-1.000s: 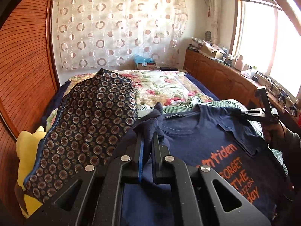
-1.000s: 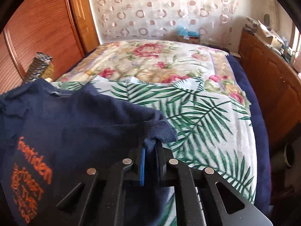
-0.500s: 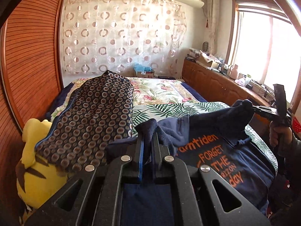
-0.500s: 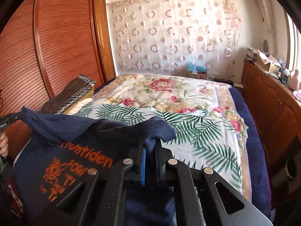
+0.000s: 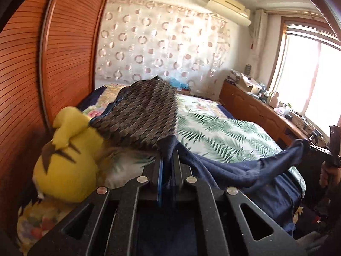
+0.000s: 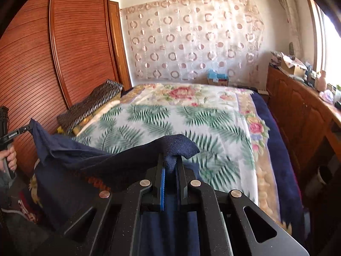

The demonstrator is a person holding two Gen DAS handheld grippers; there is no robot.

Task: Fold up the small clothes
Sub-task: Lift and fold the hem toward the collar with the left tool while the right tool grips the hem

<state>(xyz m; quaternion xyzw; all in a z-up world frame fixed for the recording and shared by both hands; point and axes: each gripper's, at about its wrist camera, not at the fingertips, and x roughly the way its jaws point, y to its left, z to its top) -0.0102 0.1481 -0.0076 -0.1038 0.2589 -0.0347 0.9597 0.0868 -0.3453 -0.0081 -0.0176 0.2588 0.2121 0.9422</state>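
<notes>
- Bedroom with a wooden wardrobe (image 6: 53, 49), a circle-patterned curtain (image 6: 191, 38) and a bed (image 6: 191, 117) under a palm-leaf and floral cover.
- Left gripper (image 5: 167, 160) is clamped on one corner of the navy T-shirt (image 5: 234, 168); right gripper (image 6: 170, 166) is clamped on another.
- Shirt hangs stretched between them over the near end of the bed.
- Orange print, earlier partly readable as "FORGET THE", now shows only as an unreadable scrap.
- Both grippers have swung toward the wardrobe side, bringing the yellow plush toy (image 5: 66, 160) and patterned cushion (image 5: 145, 115) closer.
</notes>
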